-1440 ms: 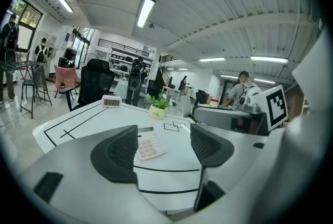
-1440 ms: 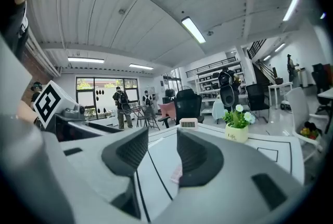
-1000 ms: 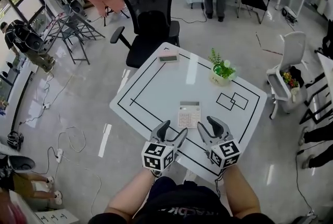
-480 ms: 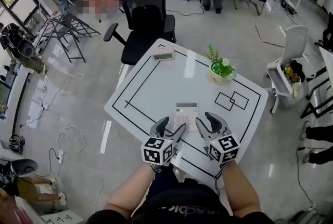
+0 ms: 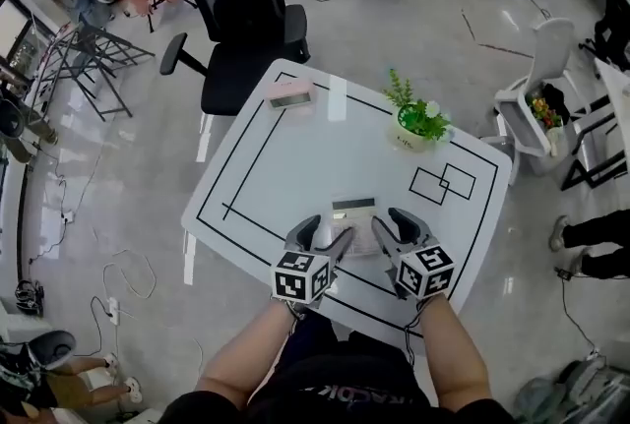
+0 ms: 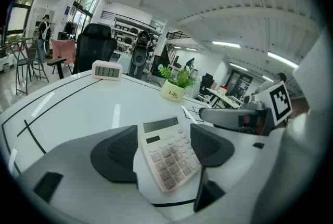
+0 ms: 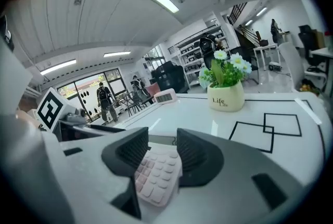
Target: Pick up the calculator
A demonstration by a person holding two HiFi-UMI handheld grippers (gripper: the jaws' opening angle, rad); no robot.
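A pale pink calculator lies flat on the white table, close to its near edge. My left gripper is at its left lower corner and my right gripper at its right side. In the left gripper view the calculator sits between the widely spread jaws of the left gripper. In the right gripper view its keypad end lies between the jaws of the right gripper. I cannot tell whether any pad touches it. Both grippers are open.
A potted plant stands at the table's far right and a pink desk clock at the far left. Black lines mark the tabletop. A black office chair stands beyond the table and a white chair to its right.
Both grippers have moved forward along the table to the calculator; its lower end now lies between their jaws. The calculator has not moved.
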